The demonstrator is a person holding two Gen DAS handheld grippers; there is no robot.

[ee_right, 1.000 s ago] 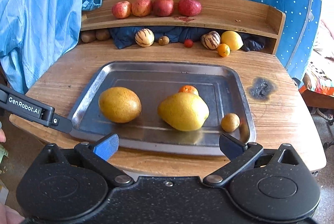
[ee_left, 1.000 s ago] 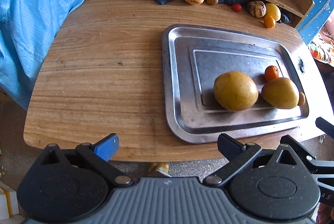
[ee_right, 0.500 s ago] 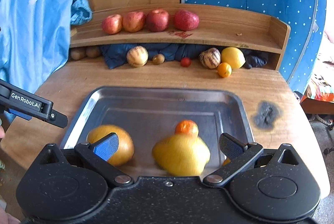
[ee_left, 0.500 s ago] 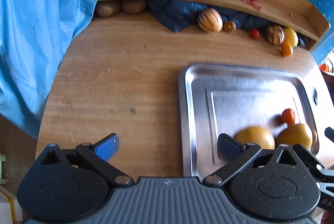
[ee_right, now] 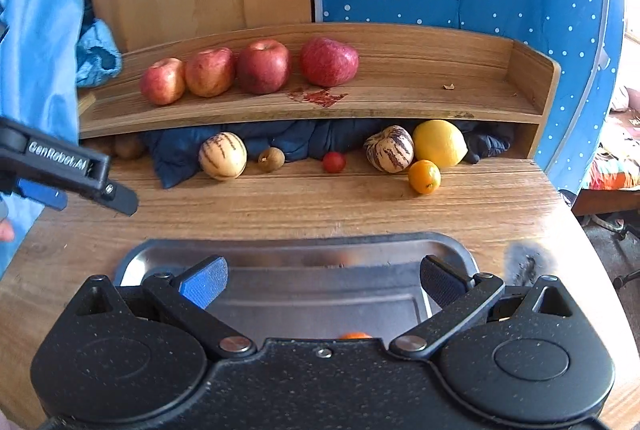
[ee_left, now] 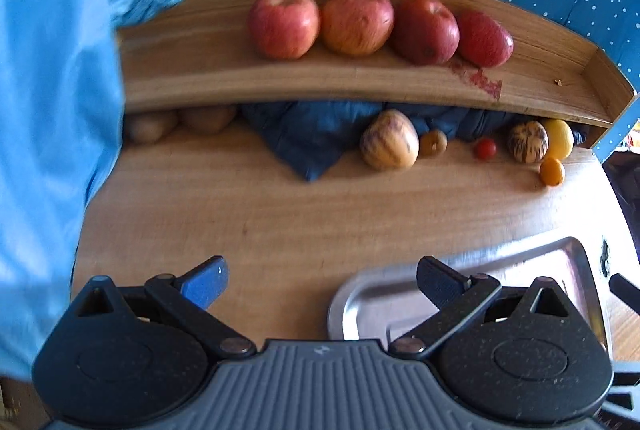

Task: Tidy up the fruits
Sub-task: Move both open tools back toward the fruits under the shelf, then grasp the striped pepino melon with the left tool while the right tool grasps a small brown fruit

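Both wrist cams look fwd, low over the table (ee_right: 304,205); left cam sits further left. Shared: shelf (ee_left: 320,77), apples (ee_right: 262,66), tray (ee_left: 360,294).

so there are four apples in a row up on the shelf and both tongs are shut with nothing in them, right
Not quite. The four apples do sit in a row on the shelf, and neither tool holds anything, but the tongs are open, not shut. The left tongs show it in the left wrist view, and the right tongs in the right wrist view.
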